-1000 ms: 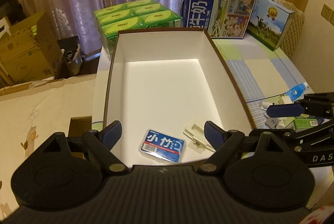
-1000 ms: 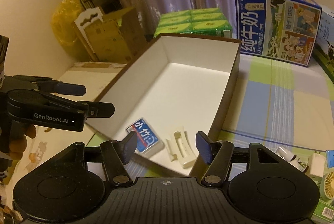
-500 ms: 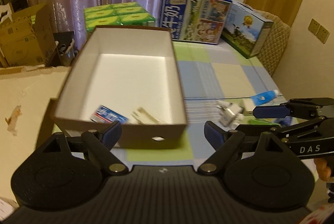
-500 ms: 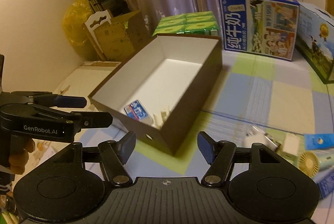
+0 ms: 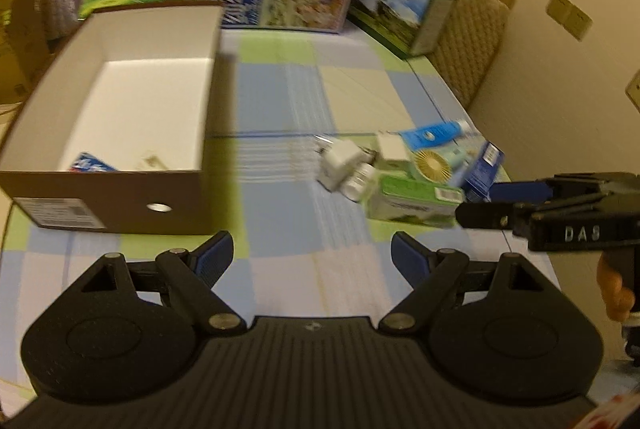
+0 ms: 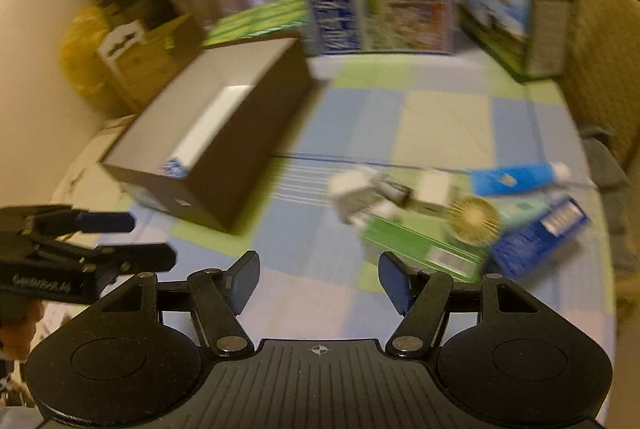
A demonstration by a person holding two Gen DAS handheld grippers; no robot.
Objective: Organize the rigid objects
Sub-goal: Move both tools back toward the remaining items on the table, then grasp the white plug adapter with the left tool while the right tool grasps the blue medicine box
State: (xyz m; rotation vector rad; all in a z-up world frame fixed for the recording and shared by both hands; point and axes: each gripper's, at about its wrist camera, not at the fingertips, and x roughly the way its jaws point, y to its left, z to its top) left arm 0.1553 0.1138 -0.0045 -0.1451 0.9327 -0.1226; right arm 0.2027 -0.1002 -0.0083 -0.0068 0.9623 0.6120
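Both claws stand wide and hold nothing. The left gripper [image 5: 312, 255] hangs over bare cloth [image 5: 288, 101], with the box [image 5: 120, 205] ahead to its left and the pile [image 5: 404, 169] ahead to its right. The right gripper [image 6: 318, 279] has the pile [image 6: 436, 221] just ahead to its right. A good next pick is likely the white adapter [image 6: 352, 193] at the pile's near edge: approach from above, straddle its flat sides, and avoid nudging the green carton [image 6: 420, 249] beside it.

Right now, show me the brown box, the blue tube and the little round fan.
brown box [image 5: 120, 207], left wrist view, near outer wall.
blue tube [image 5: 430, 133], left wrist view, its body.
round fan [image 6: 474, 219], right wrist view, grille centre.
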